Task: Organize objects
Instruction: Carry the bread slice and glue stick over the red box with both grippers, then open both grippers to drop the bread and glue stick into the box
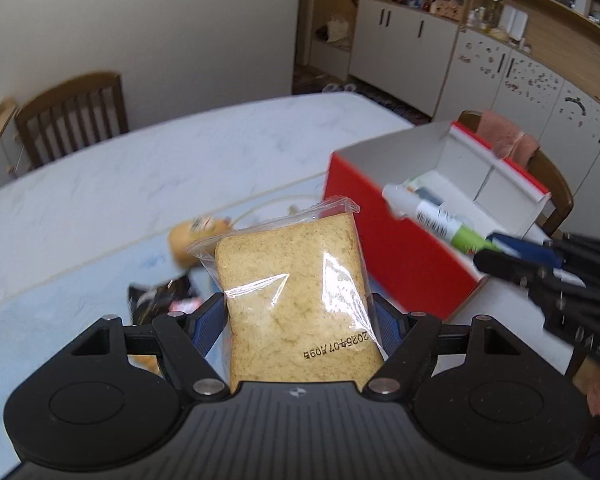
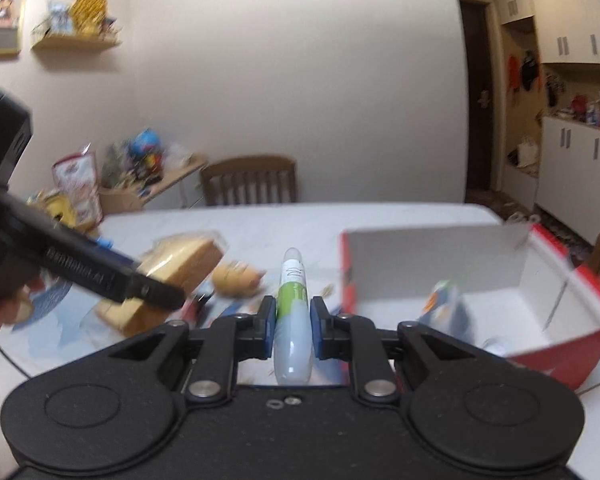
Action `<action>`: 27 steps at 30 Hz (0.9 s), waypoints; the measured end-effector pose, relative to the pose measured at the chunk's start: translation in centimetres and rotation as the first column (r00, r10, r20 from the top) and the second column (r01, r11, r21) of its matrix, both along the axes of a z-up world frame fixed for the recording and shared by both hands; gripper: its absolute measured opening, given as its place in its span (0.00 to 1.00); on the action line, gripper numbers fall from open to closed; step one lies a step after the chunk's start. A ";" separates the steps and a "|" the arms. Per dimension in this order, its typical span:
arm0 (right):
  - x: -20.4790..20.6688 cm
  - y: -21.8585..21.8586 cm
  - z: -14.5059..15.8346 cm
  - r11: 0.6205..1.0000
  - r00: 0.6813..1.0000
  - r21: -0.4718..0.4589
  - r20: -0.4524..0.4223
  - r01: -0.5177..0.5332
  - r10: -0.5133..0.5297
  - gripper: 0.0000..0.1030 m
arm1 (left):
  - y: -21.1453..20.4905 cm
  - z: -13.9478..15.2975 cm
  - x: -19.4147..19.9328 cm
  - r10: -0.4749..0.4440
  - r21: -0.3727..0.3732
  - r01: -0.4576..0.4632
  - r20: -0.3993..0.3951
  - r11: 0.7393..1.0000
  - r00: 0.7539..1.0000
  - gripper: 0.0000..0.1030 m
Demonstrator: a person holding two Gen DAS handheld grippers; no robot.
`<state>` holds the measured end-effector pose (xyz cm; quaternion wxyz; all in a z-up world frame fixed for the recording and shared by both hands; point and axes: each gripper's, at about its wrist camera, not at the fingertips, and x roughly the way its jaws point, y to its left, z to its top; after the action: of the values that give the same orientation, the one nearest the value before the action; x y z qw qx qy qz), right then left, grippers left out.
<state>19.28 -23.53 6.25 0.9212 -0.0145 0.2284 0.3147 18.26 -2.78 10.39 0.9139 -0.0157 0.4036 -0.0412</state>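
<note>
While both hands carry something above the table, the risks run from the biggest thing down to the smallest.

Table (image 1: pixel 180 168): pale and broad; anything dropped from this height can bounce or slide toward its edge.

Box (image 1: pixel 384 248): red outside, white inside, open at the top, standing on the table's right side with a few items already in it. I judge it the place for both loads. Its near wall is the hazard, since a low approach may knock the box or catch a load on the rim.

Bread (image 1: pixel 300 292): a wrapped slice, raised off the table and clamped by its lower half between the blue pads of the left gripper (image 1: pixel 300 320). The slippery film and soft crumb mean it can slide out or be crushed.

Bun (image 2: pixel 236 278): lying on the table beyond the bread, untouched; a dropped load could land on it.

Dark packet (image 1: pixel 160 300): lying on the table below the left gripper, likewise in the drop path.

Tube (image 2: pixel 294 316): white and green, pinched near its base by the tightly closed right gripper (image 2: pixel 294 328), tip pointing forward, just beside the box wall. Being round and smooth, it may swivel between the pads, and its tip may strike the rim.

Two grippers: close together near the box, so they may collide if both go in at once.
</note>
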 end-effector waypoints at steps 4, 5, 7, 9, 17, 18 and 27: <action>2.6 -2.6 1.3 0.997 0.997 0.014 -0.001 0.079 -0.079 0.17 | -2.9 1.2 2.1 -0.052 0.033 0.051 0.023 0.998 0.998 0.73; 3.2 -3.2 1.4 0.995 0.995 0.010 -0.003 0.101 -0.100 0.17 | -3.7 1.4 2.7 -0.068 0.041 0.067 0.028 0.997 0.997 0.73; 4.5 -4.4 1.2 0.990 0.990 0.007 -0.012 0.138 -0.138 0.17 | -5.4 1.6 4.0 -0.101 0.056 0.099 0.032 0.994 0.994 0.73; 5.5 -5.5 0.8 0.985 0.985 -0.002 -0.018 0.173 -0.173 0.17 | -7.1 1.6 5.4 -0.127 0.062 0.125 0.032 0.990 0.991 0.73; 9.1 -8.1 -1.8 0.957 0.957 -0.060 -0.039 0.283 -0.286 0.17 | -13.0 1.0 11.2 -0.177 0.073 0.174 0.036 0.982 0.984 0.73; 9.6 -8.4 -2.0 0.953 0.954 -0.069 -0.042 0.294 -0.298 0.17 | -13.6 0.8 12.0 -0.179 0.068 0.177 0.031 0.982 0.983 0.73; 13.3 -8.7 -3.9 0.937 0.944 -0.150 -0.053 0.315 -0.326 0.16 | -17.5 -3.7 17.4 -0.187 0.072 0.193 -0.083 0.979 0.979 0.66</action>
<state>32.58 -32.23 2.40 0.9474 -0.0294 0.2844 0.1438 35.61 -20.27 6.67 0.8897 0.0578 0.4390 -0.1115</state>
